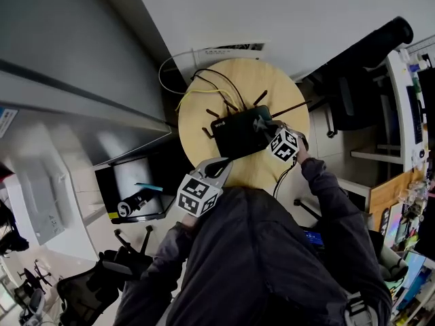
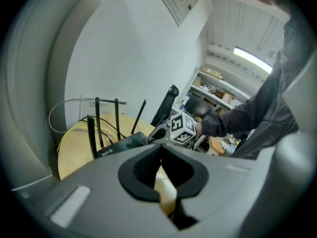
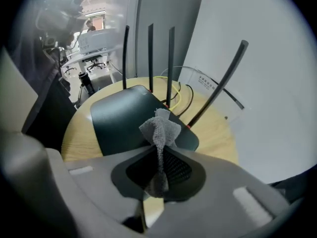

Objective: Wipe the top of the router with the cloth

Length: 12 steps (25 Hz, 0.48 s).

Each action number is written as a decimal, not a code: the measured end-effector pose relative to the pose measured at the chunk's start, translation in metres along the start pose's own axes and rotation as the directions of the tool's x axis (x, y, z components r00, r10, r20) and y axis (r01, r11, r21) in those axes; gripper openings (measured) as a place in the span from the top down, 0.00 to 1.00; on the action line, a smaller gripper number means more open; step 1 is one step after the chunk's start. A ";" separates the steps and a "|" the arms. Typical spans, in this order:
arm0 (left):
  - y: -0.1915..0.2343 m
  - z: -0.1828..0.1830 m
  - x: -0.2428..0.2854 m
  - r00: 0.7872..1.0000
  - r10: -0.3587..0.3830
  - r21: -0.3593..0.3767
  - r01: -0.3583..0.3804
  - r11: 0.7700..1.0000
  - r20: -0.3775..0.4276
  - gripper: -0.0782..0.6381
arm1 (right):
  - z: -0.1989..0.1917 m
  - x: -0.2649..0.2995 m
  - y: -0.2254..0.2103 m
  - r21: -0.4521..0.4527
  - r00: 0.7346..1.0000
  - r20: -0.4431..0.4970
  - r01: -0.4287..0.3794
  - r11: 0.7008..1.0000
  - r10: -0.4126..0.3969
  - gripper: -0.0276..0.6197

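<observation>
Right hand-held gripper (image 3: 157,175): jaws clamped on the grey cloth (image 3: 159,130). The pinch sits low in the cloth, and the free end sticks up past the jaw tips as a crumpled tuft.

In the head view this gripper is over the right end of the router (image 3: 124,118), with the cloth over the router's top there. I can't tell from any view whether the cloth actually touches the top.

Left hand-held gripper (image 2: 161,175): jaws together, nothing between them, only a thin sliver of wood showing through. In the head view it is at the near edge of the surface (image 3: 213,138), just off the router's near-left corner and not touching it. It points toward the router and the right gripper.

Router: flat black box lying roughly mid-surface, with "WiFi6" print on the side facing the left gripper. The antennas (image 3: 171,63) rise along its far edge. Three stand about upright and the one at the right end leans outward.

Surface: round, light wood. Yellow cables (image 3: 178,97) and black ones run from the router's back across the far part. A white cable loops off the far-left edge.

Around it: a white wall (image 3: 267,58) directly behind, and a black office chair (image 1: 367,46) to the right, well apart from the surface. The person's dark sleeves fill the lower head view.
</observation>
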<state>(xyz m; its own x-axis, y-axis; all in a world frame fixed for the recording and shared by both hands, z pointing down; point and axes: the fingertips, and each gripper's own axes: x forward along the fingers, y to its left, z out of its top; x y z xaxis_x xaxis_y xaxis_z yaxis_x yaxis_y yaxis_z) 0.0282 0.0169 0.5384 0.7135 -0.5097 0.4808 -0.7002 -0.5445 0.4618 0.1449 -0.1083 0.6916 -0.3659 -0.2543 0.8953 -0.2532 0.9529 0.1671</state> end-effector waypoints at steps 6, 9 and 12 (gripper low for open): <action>0.013 0.000 -0.008 0.999 0.050 -0.038 -0.050 0.998 0.007 0.89 | 0.012 0.023 -0.048 -0.053 0.998 -0.035 0.048 0.997 -0.050 0.91; 0.019 -0.001 -0.012 0.997 0.075 -0.054 -0.074 0.996 0.010 0.89 | 0.012 0.035 -0.061 -0.087 0.995 -0.056 0.076 0.993 -0.081 0.91; 0.023 0.000 -0.014 0.996 0.088 -0.063 -0.087 0.994 0.013 0.89 | 0.008 0.039 -0.062 -0.127 0.994 -0.075 0.073 0.989 -0.083 0.91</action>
<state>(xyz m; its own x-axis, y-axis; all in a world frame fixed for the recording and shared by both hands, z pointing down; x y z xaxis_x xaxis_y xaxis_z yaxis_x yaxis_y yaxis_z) 0.0024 0.0118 0.5425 0.6494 -0.5641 0.5099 -0.7599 -0.4549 0.4644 0.1392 -0.1786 0.7130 -0.2757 -0.3193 0.9066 -0.1636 0.9450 0.2831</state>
